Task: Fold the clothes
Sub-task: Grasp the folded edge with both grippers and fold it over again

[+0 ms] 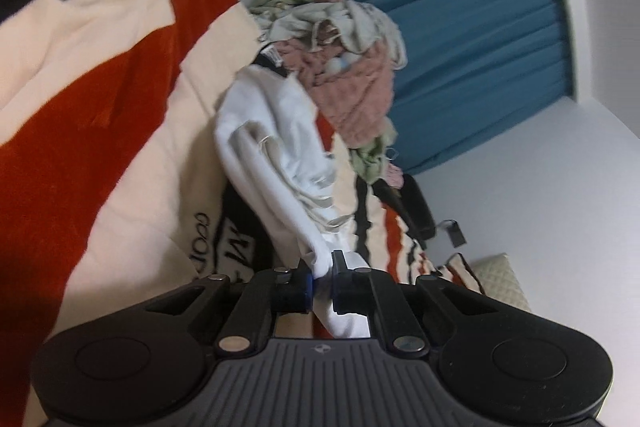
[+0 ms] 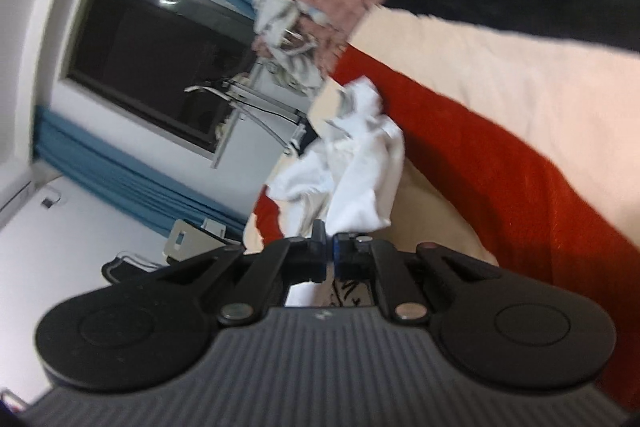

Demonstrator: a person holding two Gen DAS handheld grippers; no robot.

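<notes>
Both tools are clamped on 1 crumpled white cotton garment (image 1: 276, 147): the left tool (image 1: 322, 277) and right tool (image 2: 329, 247) each pinch an edge, lifting it above the striped cream, red and black bed blanket (image 1: 120, 99), near the laundry pile (image 1: 344, 67); next, spreading it flat calls for pulling the 2 grips apart

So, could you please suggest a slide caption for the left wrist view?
Left gripper pinching a white garment above the striped blanket, laundry pile behind.

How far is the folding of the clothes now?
Early stage. No folded garment shows. In hand: the left hand-held gripper and the right hand-held gripper each pinch the white garment, which looks bunched, not spread flat. Left: the pile of clothes on the striped blanket.
</notes>
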